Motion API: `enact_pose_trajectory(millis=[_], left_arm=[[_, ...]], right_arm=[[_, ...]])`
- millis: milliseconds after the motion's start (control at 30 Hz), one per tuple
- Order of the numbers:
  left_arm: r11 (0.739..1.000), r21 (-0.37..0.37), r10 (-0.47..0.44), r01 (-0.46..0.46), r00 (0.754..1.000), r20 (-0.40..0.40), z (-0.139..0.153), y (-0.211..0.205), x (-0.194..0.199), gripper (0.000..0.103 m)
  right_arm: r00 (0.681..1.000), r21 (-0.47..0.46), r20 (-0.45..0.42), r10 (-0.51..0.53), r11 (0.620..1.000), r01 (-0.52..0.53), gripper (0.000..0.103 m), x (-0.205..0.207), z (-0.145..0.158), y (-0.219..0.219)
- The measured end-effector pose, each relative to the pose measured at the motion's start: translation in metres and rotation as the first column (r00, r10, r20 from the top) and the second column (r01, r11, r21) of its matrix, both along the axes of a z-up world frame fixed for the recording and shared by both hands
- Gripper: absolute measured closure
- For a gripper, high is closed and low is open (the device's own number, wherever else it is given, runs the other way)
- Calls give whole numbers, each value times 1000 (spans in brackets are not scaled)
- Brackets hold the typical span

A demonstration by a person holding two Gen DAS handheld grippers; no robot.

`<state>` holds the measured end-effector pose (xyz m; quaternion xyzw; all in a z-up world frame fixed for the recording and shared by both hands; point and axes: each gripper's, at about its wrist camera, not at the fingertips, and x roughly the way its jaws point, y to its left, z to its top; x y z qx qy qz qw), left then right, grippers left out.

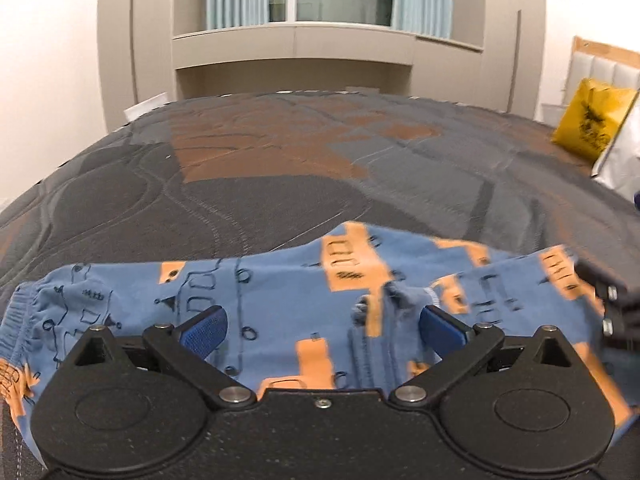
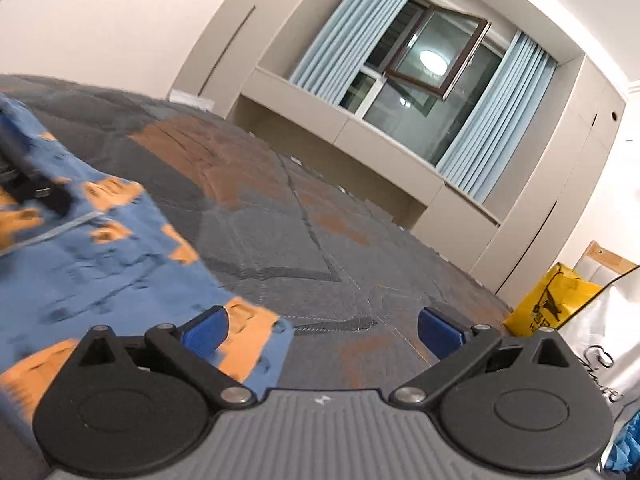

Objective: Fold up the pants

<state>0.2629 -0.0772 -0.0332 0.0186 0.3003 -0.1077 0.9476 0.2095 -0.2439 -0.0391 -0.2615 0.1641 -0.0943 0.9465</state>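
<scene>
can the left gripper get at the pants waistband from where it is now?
Probably yes. The left gripper is open right over the pants, and the elastic waistband lies exposed off to its left on the bedspread, with nothing between; it would need a sideways shift.

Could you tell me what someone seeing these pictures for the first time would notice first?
The blue pants with orange prints stand out, lying rumpled on the dark quilted bedspread at the near edge. The left gripper hangs open right over them, while the right gripper is open beside their edge. A bright yellow bag sits at the far right of the bed.
</scene>
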Motion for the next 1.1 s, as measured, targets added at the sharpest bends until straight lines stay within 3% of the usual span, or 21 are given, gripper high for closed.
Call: enact_pose_trajectory(millis=[100,133,200,300,433,533,633,700,767,833,1000,1100], left_arm=[[997,-78,-7,3,999,-49,-6,14,5,0],[995,-97,-8,2,998,-59,-7,17,6,0],[994,-107,-8,2,998,-60,-8,18,6,0],[996,-89,-4,-1,998,-57,-2,18,-1,1],[995,-92,-48,45,999,-25,7,26,-29,1],[998,-41,-41,40,998,-40,-5,30,-42,1],[997,-75,-24,22,999,-29,2,41,-50,1],[995,-103,-9,11,1000,18,14,55,-63,1],[991,-132,28,-21,998,51,21,74,-77,1],[981,-166,111,-99,992,65,22,99,-92,1],[915,-265,319,-305,948,11,5,172,-101,1],[893,-332,312,-303,950,-30,-4,202,-84,1]], right_arm=[[996,-66,-33,-78,995,75,0,32,-17,-8],[994,-58,-49,-99,994,96,0,42,-22,-12],[994,45,-69,-89,995,92,0,47,-21,-26],[991,9,-30,-132,991,132,0,30,-14,-24],[997,8,-49,-66,998,67,0,-10,-11,-6],[997,-44,-45,-67,997,65,0,-28,-25,10],[996,-30,-54,-72,997,70,0,-19,-22,9],[997,-16,-26,-79,997,78,0,-20,-14,14],[1000,-1,-3,-27,1000,27,0,-26,-7,27],[1000,15,-5,31,999,-31,0,-25,-2,45],[980,28,-52,192,981,-190,0,-2,-1,105],[971,7,-85,223,975,-223,0,16,-8,139]])
